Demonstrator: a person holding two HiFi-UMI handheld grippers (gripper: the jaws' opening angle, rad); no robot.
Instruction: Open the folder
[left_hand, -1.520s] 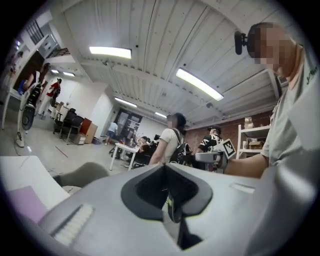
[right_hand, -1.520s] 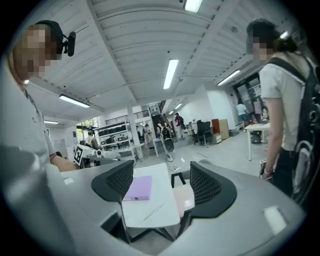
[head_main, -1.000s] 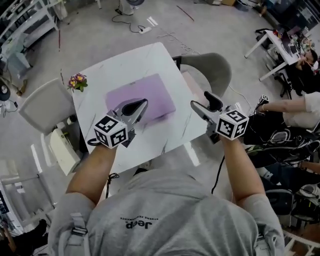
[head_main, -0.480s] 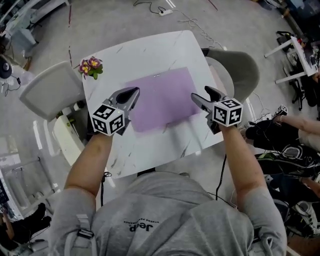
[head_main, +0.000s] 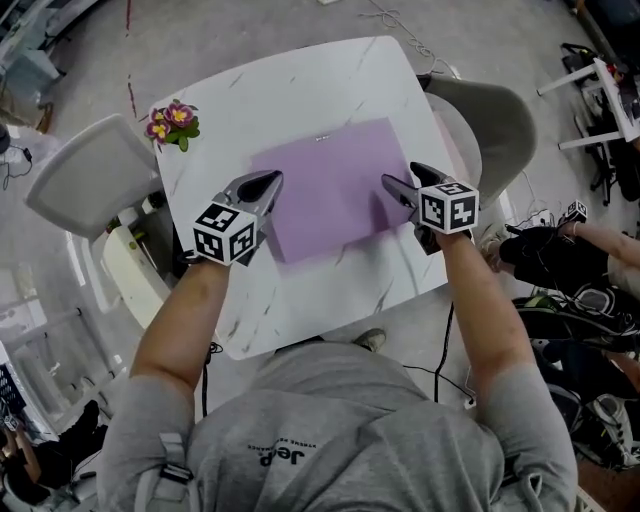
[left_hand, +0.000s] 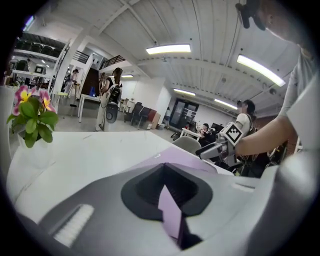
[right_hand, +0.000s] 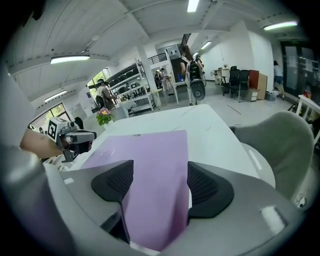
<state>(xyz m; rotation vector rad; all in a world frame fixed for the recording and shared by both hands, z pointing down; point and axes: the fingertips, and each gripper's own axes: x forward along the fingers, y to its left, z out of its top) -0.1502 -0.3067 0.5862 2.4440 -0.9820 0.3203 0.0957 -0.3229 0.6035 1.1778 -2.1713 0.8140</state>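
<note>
With the folder (head_main: 330, 185) flat and closed on the table (head_main: 300, 300), the left gripper (head_main: 270, 180) pressed almost together and empty at its left edge, and the right gripper (head_main: 400, 176) spread above its right edge, catch only the top cover before lifting.

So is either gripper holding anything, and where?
Right gripper holds nothing: jaws wide apart over the right edge of the purple folder. Left gripper: jaws nearly together at its left edge, purple in the slit; a pinch cannot be told.
</note>
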